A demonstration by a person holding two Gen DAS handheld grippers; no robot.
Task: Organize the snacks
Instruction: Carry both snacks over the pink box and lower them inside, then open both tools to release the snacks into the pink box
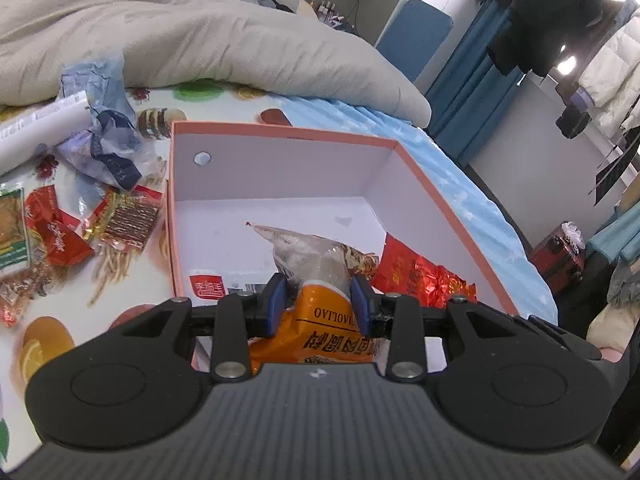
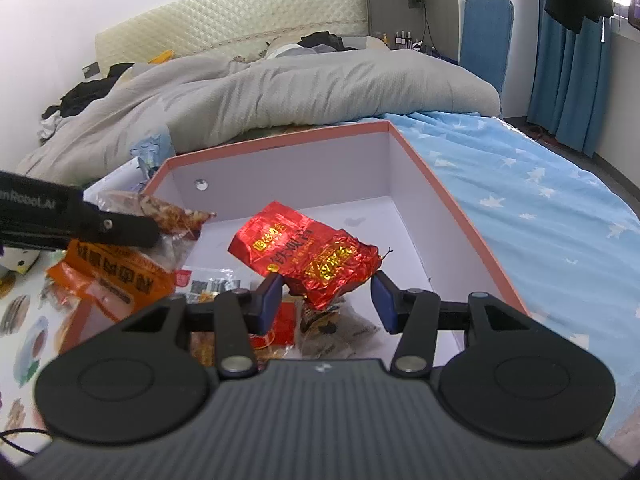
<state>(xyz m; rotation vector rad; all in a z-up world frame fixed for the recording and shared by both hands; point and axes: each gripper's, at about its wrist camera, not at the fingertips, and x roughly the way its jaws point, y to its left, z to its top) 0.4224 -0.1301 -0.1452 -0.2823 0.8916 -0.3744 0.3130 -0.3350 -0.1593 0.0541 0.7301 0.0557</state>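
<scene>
An open box with a pink rim (image 1: 280,133) and white inside lies on the bed. My left gripper (image 1: 320,300) is shut on an orange and clear snack bag (image 1: 316,260), which hangs over the box's near left corner. From the right wrist view this gripper (image 2: 154,236) and its bag (image 2: 116,276) enter from the left. My right gripper (image 2: 326,292) holds a crumpled red foil packet (image 2: 304,252) at its fingertips above the box floor. The same packet (image 1: 420,276) shows by the box's right wall. Small packets (image 2: 340,328) lie on the box floor beneath.
Loose snack packets (image 1: 60,236) and a crumpled blue bag (image 1: 104,148) lie on the printed cloth left of the box. A grey duvet (image 1: 200,40) is heaped behind it. A blue star-print sheet (image 2: 540,208) runs along the right.
</scene>
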